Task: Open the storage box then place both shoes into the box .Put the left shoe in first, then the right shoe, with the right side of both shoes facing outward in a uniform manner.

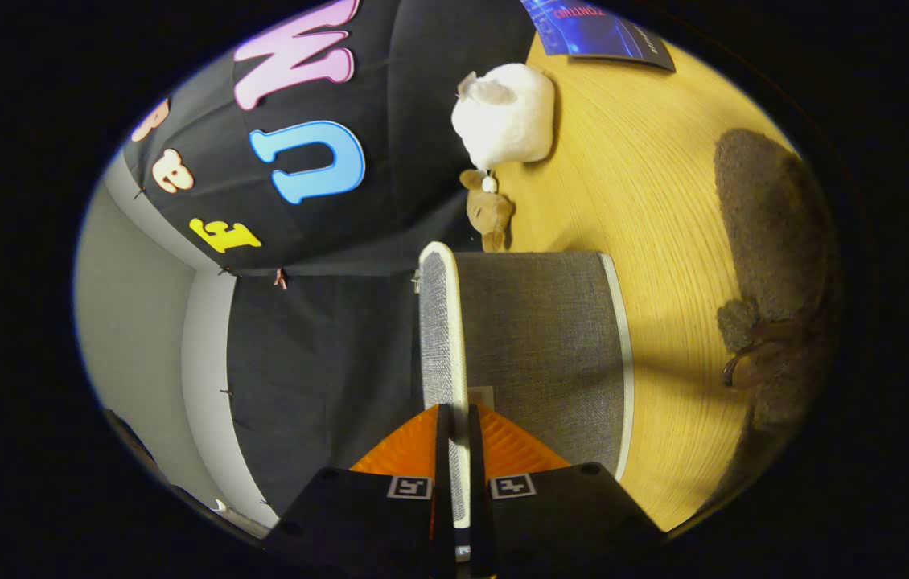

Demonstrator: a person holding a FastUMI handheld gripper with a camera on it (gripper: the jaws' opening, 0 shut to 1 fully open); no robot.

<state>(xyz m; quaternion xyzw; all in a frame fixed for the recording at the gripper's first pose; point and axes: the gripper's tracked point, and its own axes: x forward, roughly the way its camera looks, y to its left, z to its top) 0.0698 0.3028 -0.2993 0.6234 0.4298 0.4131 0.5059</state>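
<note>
The view is rolled on its side, with the wooden table (647, 201) to the right. My gripper (458, 414) is shut on the white-trimmed lid (440, 322) of the grey fabric storage box (539, 354). The lid's edge runs between the orange fingers (406, 450). The lid lies along the box's top side, and how far it is raised I cannot tell. Two brown fuzzy shoes lie on the table beyond the box. One shoe (768, 201) is farther off. The other shoe (756, 366) is nearer, with its opening and a pompom showing.
A white plush toy (507, 112) and a small brown plush (489, 211) sit on the table behind the box, against the black cloth wall (318, 346). A dark blue booklet (595, 32) lies farther along the table.
</note>
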